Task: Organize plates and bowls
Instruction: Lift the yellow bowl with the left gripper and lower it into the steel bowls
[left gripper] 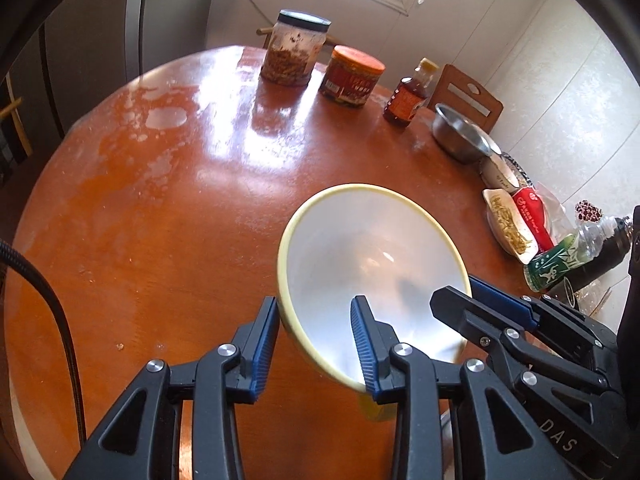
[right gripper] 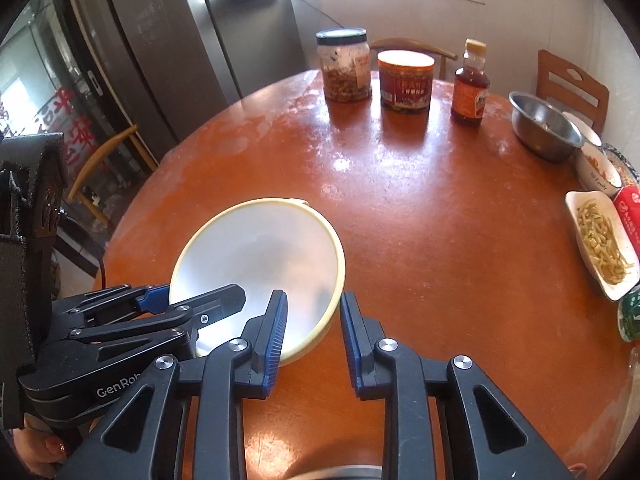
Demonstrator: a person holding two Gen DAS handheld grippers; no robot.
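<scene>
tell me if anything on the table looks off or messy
The tabletop has pale, cloudy stains, worst toward its far left edge. The white bowl is tilted steeply, gripped by both claws at its rim.

Bowl (left gripper: 372, 264) on table (left gripper: 160, 208), jars (left gripper: 294, 50) behind, dishes (left gripper: 506, 222) right.

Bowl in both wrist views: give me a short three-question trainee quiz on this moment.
1. True or false: the bowl lies flat on the table.
2. How many claws grip the bowl's rim? A: none. B: one. C: two.
3. Which jar stands next to the bottle?

Key:
1. False. It is tilted.
2. C. The left claw and the right claw each pinch the rim.
3. The red jar.
</scene>
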